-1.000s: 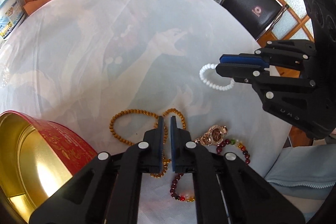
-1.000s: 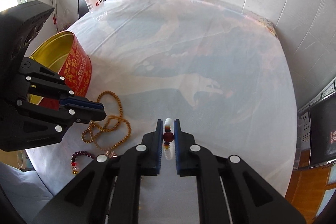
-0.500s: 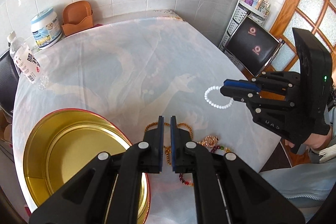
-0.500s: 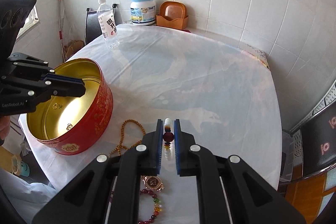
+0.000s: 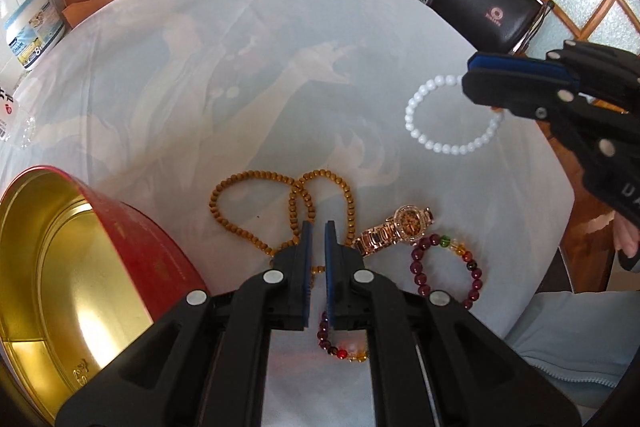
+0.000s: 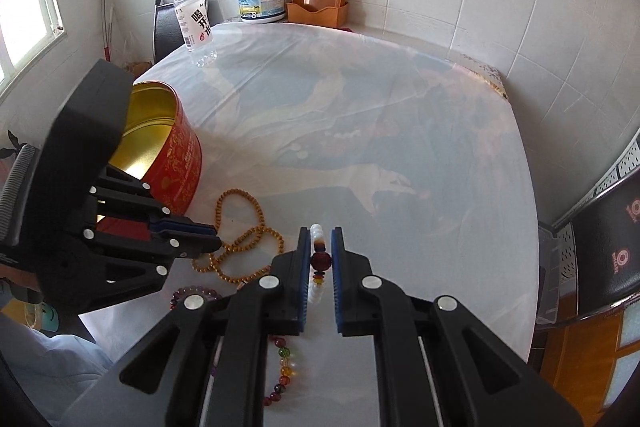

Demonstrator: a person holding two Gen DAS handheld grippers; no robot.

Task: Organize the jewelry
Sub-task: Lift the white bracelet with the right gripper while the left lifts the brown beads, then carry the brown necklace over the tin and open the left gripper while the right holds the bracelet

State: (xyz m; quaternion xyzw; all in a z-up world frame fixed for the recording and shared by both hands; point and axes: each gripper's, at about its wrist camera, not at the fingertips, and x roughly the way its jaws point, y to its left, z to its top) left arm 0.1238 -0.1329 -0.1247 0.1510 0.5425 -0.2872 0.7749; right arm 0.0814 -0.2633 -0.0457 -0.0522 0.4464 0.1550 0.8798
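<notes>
The red tin [image 5: 132,267] stands open on the table [image 5: 280,67], its gold inside bare as far as either view reaches. The right hand-held gripper [image 6: 320,239] is closed on a white bracelet [image 5: 440,147], which hangs as a loop toward the tin; only the right view shows its dark red bead. The left hand-held gripper [image 5: 316,231] has its jaws nearly together, seemingly on nothing, above the wooden beads [image 5: 256,179]. A watch [image 5: 400,227] and garnet bracelet [image 5: 420,267] lie beside them.
</notes>
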